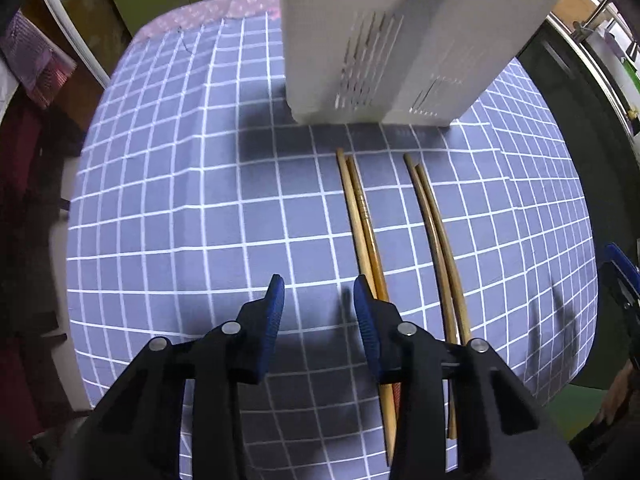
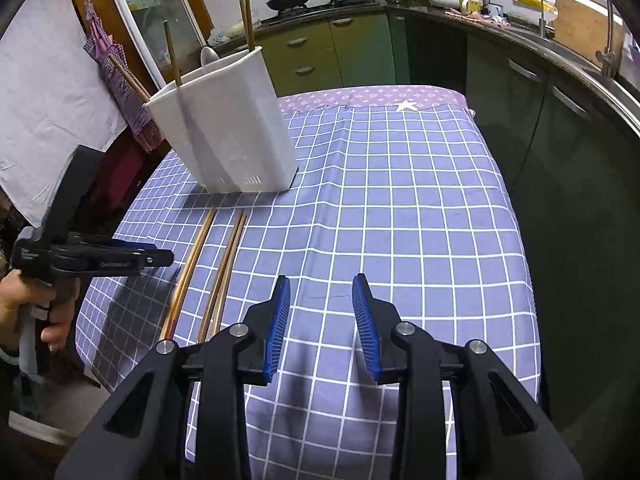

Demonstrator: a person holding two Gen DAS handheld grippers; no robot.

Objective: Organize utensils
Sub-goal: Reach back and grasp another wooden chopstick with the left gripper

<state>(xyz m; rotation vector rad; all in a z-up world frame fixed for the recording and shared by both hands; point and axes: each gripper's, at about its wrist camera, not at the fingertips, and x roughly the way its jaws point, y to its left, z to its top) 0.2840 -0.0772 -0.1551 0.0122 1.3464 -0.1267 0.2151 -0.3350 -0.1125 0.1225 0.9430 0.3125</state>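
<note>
Left wrist view shows your left claw (image 1: 319, 294) spread wide, hovering low over the checked table (image 1: 180, 208), beside two chopstick pairs (image 1: 362, 220) lying before the white utensil holder (image 1: 384, 40). Your right claw (image 2: 321, 294) hangs equally wide, empty, right of them.

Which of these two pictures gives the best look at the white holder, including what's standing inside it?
The right wrist view. There the whole white utensil holder shows, open top included, with chopsticks and a spoon standing in it. The left wrist view shows only its slotted lower wall; the top is cut off, so its contents are hidden.
</note>
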